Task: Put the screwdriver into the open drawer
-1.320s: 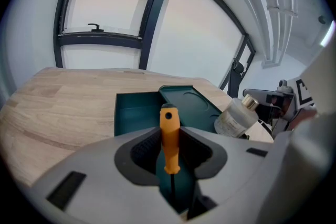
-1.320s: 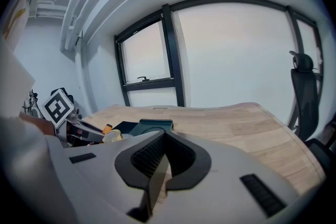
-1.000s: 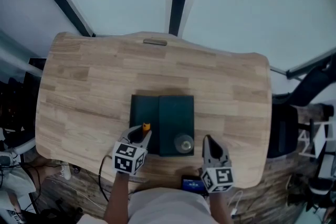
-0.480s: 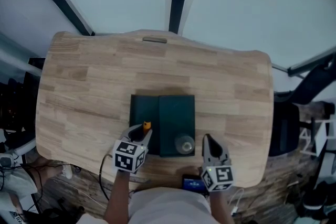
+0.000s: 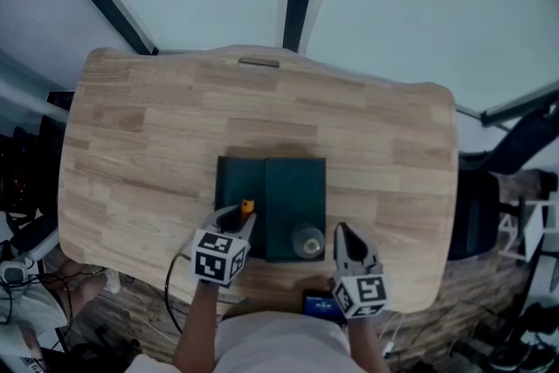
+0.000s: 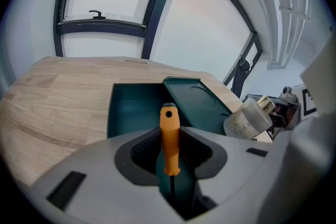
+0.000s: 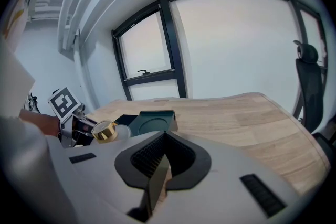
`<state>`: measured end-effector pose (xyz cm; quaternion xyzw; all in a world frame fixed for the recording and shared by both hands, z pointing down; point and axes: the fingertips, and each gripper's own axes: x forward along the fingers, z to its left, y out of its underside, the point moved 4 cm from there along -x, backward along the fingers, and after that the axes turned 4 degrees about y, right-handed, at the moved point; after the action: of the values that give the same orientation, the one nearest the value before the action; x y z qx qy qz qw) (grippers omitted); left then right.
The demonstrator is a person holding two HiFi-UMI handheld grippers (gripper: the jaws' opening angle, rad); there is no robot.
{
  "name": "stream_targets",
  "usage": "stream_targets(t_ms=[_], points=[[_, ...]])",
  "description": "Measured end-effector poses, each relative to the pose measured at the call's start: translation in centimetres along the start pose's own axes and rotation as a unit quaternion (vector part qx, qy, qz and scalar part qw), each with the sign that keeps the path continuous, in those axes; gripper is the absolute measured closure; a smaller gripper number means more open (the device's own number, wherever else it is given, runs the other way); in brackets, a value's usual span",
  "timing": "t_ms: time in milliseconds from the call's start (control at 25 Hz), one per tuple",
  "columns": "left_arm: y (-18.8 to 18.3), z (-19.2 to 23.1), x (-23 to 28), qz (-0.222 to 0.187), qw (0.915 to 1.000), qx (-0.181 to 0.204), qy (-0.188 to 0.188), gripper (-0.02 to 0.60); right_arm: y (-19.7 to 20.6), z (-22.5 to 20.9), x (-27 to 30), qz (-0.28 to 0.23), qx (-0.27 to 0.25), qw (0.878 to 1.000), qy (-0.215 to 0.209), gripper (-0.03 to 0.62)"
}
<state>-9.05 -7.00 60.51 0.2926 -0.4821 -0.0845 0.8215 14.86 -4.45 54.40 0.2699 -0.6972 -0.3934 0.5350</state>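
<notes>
We pinch one screwdriver point(image 6: 169, 136) in our left tongs point(image 5: 242, 221), long axis along them, orange handle pointing away toward the one open drawer point(image 6: 131, 110); our right tongs point(image 7: 164, 139) are pressed together

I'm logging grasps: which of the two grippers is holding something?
The left gripper, jaws shut on the orange-handled screwdriver; the right gripper is shut with nothing between its jaws.
</notes>
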Motion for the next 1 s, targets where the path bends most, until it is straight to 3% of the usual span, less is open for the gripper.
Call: stream_targets(t_ms=[440, 1000], points=[[0.4, 0.3, 1.1, 0.041, 0.9984, -0.038, -0.006, 0.473, 0.0, -0.5, 0.5, 0.007, 0.0, 1.0, 0.004, 0.597], [0.5, 0.6, 2.0, 0.067, 0.9965, -0.049, -0.001, 0.474, -0.2, -0.6, 1.4, 0.012, -0.001, 1.0, 0.003, 0.597]])
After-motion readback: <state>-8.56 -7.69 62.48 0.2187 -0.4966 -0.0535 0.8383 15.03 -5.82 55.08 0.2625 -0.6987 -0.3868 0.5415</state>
